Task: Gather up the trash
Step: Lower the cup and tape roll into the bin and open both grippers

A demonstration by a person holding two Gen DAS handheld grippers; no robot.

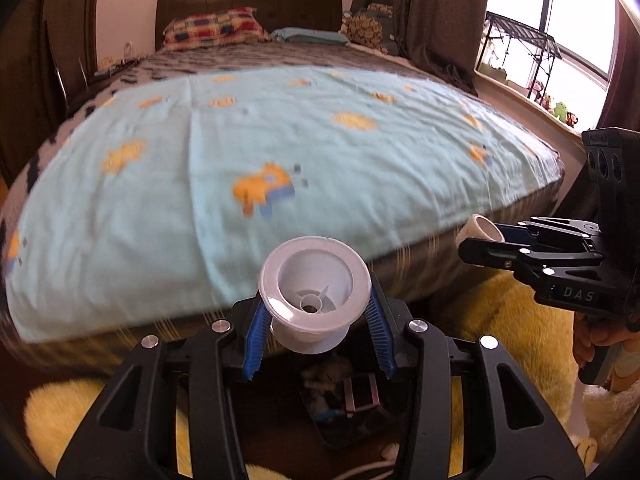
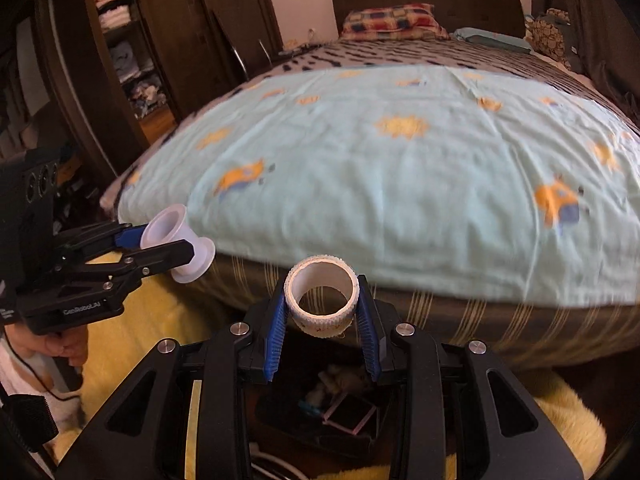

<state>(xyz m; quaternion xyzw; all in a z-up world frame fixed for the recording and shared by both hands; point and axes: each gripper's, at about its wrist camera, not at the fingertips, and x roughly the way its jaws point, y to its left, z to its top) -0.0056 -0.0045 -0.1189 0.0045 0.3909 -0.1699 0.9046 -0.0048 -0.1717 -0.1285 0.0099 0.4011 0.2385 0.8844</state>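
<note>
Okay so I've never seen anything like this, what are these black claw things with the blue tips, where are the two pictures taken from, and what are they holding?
These are hand-held grippers, one in each of a person's hands, each with a camera looking forward along its two blue-padded fingers. One picture comes from the left gripper, the other from the right gripper, so each tool also shows at the edge of the other's view. The left one is shut on a white plastic spool; the right one is shut on a nearly used-up tape roll. Ahead is a bed with a light blue sheet. Below the grippers sits a dark bin with scraps inside, on a yellow fluffy rug.
</note>
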